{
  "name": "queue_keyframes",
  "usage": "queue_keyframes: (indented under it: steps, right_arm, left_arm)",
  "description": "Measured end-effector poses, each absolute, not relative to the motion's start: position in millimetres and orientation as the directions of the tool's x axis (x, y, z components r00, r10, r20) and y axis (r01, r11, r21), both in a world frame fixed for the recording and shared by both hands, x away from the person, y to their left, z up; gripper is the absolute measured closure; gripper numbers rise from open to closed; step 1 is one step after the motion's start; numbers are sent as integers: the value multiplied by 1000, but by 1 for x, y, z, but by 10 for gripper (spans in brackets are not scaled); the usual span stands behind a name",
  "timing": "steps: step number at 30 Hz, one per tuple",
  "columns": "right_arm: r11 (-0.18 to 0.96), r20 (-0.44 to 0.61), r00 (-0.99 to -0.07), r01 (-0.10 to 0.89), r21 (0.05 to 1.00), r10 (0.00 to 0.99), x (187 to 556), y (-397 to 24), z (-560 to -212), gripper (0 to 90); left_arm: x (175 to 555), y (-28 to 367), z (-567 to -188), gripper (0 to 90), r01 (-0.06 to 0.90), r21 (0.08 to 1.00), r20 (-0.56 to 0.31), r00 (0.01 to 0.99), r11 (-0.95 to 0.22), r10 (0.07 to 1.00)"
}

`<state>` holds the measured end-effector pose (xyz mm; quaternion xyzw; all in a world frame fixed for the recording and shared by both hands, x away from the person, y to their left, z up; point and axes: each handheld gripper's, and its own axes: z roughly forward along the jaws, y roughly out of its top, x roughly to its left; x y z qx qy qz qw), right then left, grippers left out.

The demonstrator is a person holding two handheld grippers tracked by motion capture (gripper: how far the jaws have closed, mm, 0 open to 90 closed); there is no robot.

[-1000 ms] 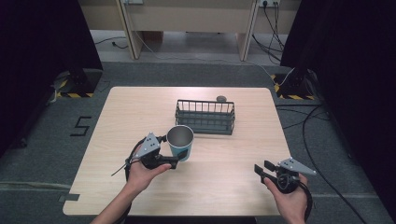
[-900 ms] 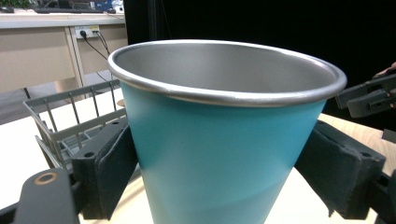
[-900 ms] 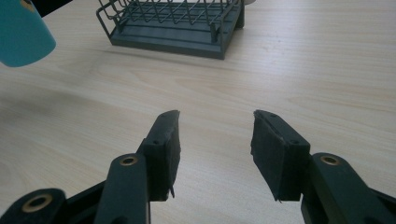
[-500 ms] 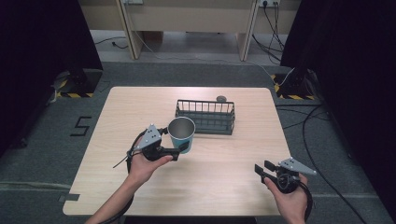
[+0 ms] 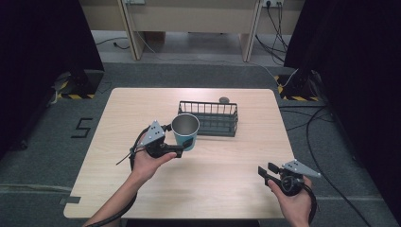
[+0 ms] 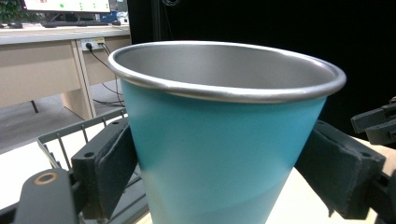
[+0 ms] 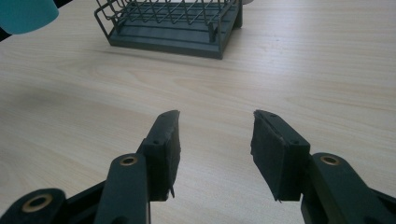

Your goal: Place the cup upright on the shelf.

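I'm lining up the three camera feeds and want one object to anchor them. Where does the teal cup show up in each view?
High view: the teal cup is at table centre, just left of the wire basket, in the left claw.
Left gripper view: the cup sits large between the jaws.
Right gripper view: a teal piece of it shows at the top left corner.
Shared landmark: the wire basket, also at top centre of the right gripper view.

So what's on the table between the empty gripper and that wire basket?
Nothing: bare wooden table lies between the right gripper and wire basket, in the right gripper view.
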<state>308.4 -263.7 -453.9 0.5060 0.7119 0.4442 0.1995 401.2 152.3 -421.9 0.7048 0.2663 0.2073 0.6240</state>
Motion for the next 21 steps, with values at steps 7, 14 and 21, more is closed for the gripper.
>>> queue_keyframes:
  steps: [7,14,21]
  right_arm:
    - [95,163,-410,541,836,897,308,-264,-454,522]
    - [95,164,-411,541,836,897,308,-264,-454,522]
    - [92,167,-410,541,836,897,309,-264,-454,522]
  left_arm:
    - [405,152,-419,153,114,991,-41,770,-75,636]
    - [409,148,-415,153,110,992,-40,770,-70,637]
    - [414,146,-410,153,101,992,-35,769,-68,638]
